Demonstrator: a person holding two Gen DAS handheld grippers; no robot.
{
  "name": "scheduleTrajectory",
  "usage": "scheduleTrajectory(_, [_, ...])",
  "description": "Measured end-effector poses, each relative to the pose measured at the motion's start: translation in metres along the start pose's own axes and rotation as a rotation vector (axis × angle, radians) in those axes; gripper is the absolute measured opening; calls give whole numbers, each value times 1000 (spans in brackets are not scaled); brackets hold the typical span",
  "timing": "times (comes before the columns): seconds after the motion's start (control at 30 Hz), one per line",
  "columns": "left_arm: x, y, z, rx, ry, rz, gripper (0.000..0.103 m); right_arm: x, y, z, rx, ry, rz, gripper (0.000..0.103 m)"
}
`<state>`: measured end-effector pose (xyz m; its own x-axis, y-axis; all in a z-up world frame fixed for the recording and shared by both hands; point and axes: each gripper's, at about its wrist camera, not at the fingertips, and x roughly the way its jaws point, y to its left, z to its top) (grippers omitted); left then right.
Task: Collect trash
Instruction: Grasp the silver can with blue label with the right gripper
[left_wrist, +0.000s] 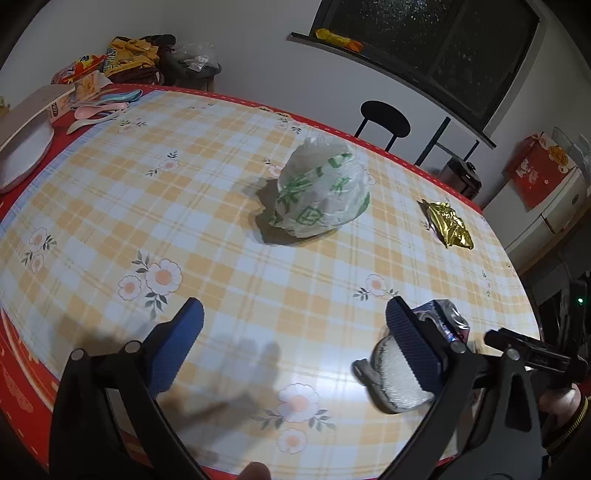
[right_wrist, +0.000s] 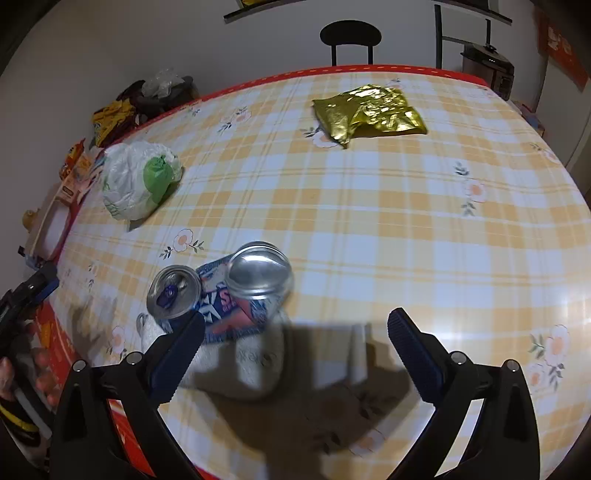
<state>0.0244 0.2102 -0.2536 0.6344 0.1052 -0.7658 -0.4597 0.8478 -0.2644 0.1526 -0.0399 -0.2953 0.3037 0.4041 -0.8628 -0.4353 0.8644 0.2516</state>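
Hovering my right gripper (right_wrist: 295, 343), jaws apart, over the table's (right_wrist: 406, 221) near edge: the crushed can (right_wrist: 236, 291) lies just ahead-left, long axis crosswise; left gripper (left_wrist: 295, 332), also spread, sits farther.

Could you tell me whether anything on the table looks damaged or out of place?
Yes: the can near the front edge is crushed and bent double, lying on a grey cloth. A crumpled gold wrapper and a plastic bag also lie loose.
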Motion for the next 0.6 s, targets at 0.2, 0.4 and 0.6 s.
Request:
scheduleTrajectory(0.2, [5, 17, 3, 24, 20, 4, 97, 34, 12, 12, 23, 14, -30, 82])
scheduleTrajectory(0.4, [12, 26, 5, 33, 50, -26, 97, 49, 11, 14, 83, 16, -41, 77])
scheduleTrajectory(0.6, [20, 29, 3, 12, 79, -42, 97, 49, 19, 14, 58, 15, -48, 63])
